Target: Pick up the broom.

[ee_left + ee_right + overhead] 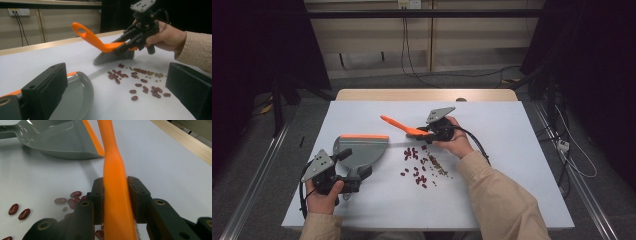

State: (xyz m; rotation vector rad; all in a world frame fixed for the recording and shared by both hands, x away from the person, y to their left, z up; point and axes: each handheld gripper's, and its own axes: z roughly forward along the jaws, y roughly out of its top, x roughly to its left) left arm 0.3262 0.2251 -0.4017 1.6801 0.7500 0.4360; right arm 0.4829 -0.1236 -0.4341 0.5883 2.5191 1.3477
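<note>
A brush with an orange handle (395,123) and grey bristles (112,57) stands tilted on the white table, bristles down beside the beans. My right gripper (432,132) is shut on the handle (113,170), one pad on each side. Several dark red beans (419,167) and smaller greenish ones (150,73) lie scattered between brush and dustpan. The grey dustpan (362,150) with its orange lip (364,136) lies flat at left. My left gripper (351,170) sits at the pan's handle end, jaws wide apart (117,72), the pan's rim (86,90) beside one jaw.
The white tabletop (512,150) has bare room at right and in front of the beans. A wooden strip (427,94) runs along the far edge. Cables (572,160) trail over the floor at right, and dark curtains hang on both sides.
</note>
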